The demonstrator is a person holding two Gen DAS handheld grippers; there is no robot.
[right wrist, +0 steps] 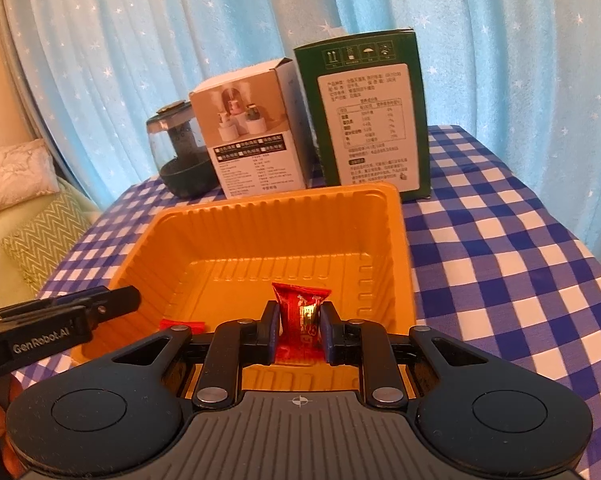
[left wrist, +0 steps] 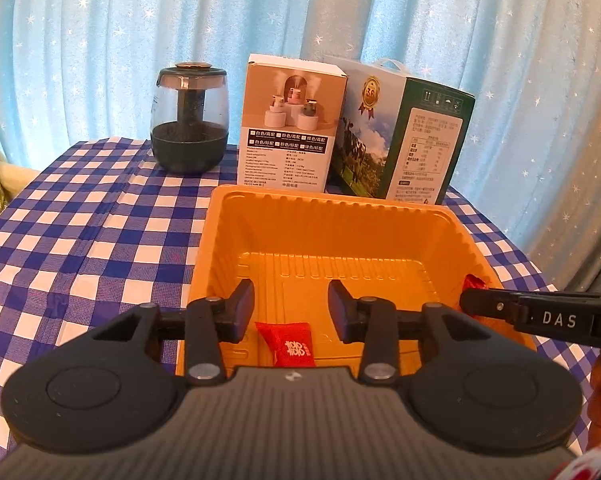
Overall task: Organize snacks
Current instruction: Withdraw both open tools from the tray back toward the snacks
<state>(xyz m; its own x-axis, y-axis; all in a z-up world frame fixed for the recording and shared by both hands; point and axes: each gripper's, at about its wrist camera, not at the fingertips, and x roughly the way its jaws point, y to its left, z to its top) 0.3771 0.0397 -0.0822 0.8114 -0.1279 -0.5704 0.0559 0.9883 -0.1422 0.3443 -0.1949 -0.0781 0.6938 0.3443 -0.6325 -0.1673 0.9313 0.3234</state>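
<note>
Left wrist view: left gripper [left wrist: 291, 308] hangs over the orange tray [left wrist: 380, 210] on the desk [left wrist: 80, 220], fingers spread and empty; one red snack packet [left wrist: 285, 344] lies on the tray floor below.

Right wrist view: right gripper [right wrist: 299, 330] fingers clamp a red wrapped candy [right wrist: 300, 316] above the tray's near edge. Risk: releasing here could drop the candy outside, since it sits close to the rim.

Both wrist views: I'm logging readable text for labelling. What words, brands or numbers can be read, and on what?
"DAS": on the right gripper, side of its finger.
"GenRobot.AI": on the left gripper, side of its finger.
"MADE IN CHINA": on the white box.
"36": medal on the green box.
Red snack packet: characters unreadable.
Both boxes' fine print: too small.
</note>
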